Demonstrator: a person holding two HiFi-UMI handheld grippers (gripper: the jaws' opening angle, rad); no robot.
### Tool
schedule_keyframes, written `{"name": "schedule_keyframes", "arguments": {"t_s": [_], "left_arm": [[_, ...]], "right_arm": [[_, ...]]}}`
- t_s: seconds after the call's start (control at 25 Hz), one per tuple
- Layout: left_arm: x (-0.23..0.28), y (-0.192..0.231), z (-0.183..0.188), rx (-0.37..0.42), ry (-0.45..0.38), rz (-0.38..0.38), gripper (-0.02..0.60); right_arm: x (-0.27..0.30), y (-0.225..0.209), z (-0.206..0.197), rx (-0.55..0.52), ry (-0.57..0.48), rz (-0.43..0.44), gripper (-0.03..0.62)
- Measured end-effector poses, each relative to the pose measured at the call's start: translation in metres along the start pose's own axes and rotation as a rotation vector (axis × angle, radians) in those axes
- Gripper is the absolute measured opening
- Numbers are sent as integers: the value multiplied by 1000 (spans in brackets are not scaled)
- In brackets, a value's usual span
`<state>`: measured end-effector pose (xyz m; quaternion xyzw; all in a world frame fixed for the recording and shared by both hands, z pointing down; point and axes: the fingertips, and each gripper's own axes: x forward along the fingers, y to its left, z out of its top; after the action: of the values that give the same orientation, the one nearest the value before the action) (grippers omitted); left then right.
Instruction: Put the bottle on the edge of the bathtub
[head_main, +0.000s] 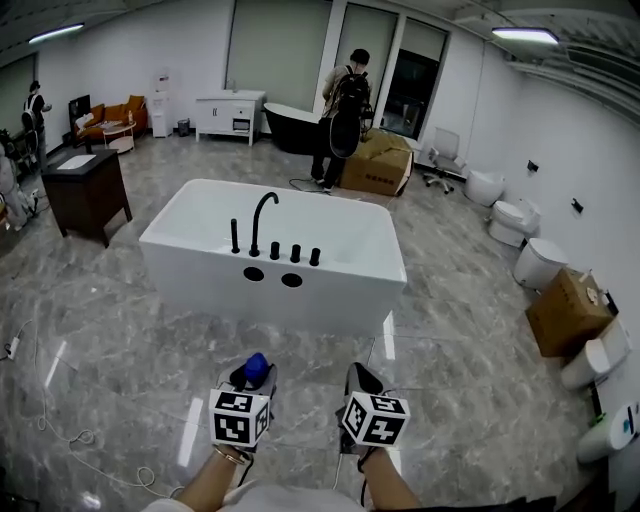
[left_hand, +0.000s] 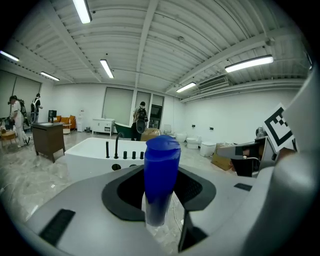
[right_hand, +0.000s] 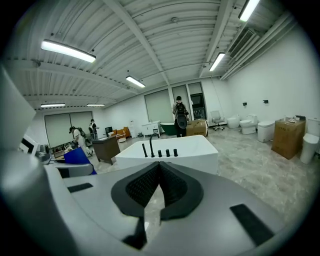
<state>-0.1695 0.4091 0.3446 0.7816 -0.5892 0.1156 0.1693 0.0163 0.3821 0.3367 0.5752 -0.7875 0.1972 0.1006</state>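
Currently the left hand-held gripper (head_main: 255, 375) clamps the blue bottle (left_hand: 161, 175) upright, well short of the bathtub (head_main: 350, 270). The right hand-held gripper (right_hand: 159, 170) is closed and empty. Released off-centre on the rim, the bottle may topple.

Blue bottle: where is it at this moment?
The blue bottle stands upright, clamped in the left gripper, low and left of centre in the head view, short of the white bathtub ahead.
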Motion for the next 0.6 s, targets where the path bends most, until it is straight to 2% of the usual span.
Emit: {"name": "schedule_keyframes", "arguments": {"t_s": [0.4, 0.6], "left_arm": [[8, 0, -10, -4, 27, -49, 164], [15, -3, -18, -3, 51, -70, 164]], "right_arm": [[-7, -12, -17, 33, 33, -70, 26], [-1, -16, -22, 37, 48, -72, 26]]}}
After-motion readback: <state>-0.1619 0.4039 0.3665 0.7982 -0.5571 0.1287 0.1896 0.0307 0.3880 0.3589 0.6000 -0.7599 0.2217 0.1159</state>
